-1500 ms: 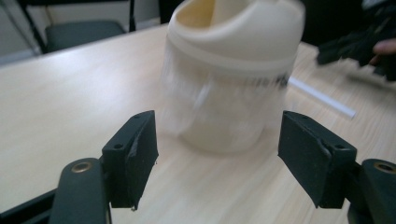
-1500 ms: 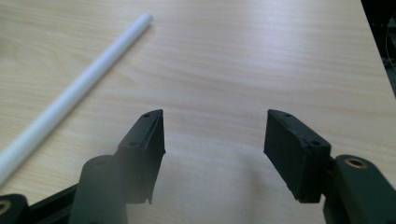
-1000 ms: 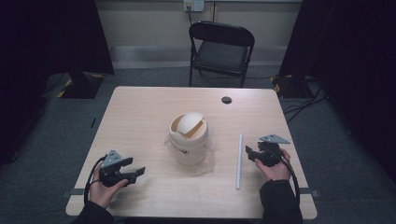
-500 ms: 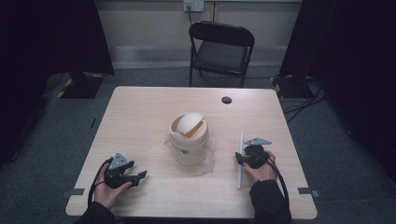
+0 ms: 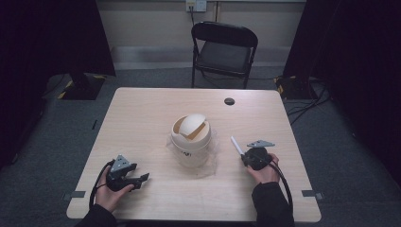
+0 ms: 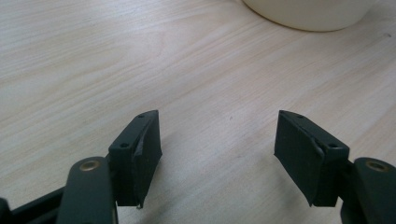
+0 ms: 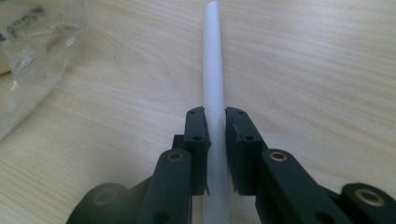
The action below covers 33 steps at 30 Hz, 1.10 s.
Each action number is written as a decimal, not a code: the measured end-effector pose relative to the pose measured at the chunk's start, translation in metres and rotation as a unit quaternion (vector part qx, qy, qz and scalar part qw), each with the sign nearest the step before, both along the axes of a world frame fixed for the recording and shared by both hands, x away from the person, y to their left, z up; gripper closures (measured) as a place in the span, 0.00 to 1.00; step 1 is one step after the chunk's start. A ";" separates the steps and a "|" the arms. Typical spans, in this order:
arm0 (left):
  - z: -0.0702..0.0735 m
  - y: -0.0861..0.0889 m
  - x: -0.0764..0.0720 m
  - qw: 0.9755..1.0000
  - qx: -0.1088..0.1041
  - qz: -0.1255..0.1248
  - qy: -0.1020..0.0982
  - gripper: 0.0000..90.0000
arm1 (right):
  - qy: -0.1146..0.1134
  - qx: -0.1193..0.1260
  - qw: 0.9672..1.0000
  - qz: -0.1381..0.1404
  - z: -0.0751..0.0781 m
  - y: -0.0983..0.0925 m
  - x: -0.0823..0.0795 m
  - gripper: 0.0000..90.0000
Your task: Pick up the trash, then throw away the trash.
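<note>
white tube (image 7: 214, 70): lies on the table (image 5: 142, 123) right of the bin (image 5: 190, 140), now pinched between the right gripper's (image 7: 215, 122) jaws near its near end, far end pointing away along the wood. in the high view the tube (image 5: 236, 144) looks tilted, tip angled toward the bin; can't tell if it's off the surface yet.

change: r jaws have just been closing and now press on the tube from both sides. a second ago the tube lay flat and straight w/ the r hand beside it, jaws apart; since then the hand has come over it and clamped. judgement: grasp step done, lift/carry next, likely toward the bin's swing lid.

left gripper (image 6: 217, 142): jaws wide apart, nothing between, low over bare wood front-left, bin base at the top edge of its view. l hand has barely shifted vs earlier.

clear plastic wrap (image 7: 32, 51) sits around the bin, near but apart from the tube.
</note>
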<state>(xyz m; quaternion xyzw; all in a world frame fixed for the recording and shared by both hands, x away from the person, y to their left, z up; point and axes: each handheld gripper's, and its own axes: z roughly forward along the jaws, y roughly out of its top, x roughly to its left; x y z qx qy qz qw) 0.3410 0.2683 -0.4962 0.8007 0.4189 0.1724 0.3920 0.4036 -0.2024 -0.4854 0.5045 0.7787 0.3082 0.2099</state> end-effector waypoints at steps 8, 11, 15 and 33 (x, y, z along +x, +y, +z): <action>0.001 0.000 0.000 1.000 -0.008 -0.002 -0.001 0.35 | -0.055 0.063 0.996 -0.008 0.016 -0.012 -0.002 0.89; 0.003 0.001 -0.001 1.000 -0.016 0.000 -0.003 0.36 | -0.088 0.085 0.992 -0.009 0.025 -0.019 -0.005 0.89; 0.006 0.001 -0.002 0.999 -0.031 0.004 -0.009 0.36 | -0.141 0.130 0.981 -0.009 0.045 -0.027 -0.010 0.89; 0.042 0.004 -0.008 0.992 -0.107 0.016 -0.063 0.38 | -0.265 0.219 0.939 0.025 0.087 -0.036 -0.028 0.89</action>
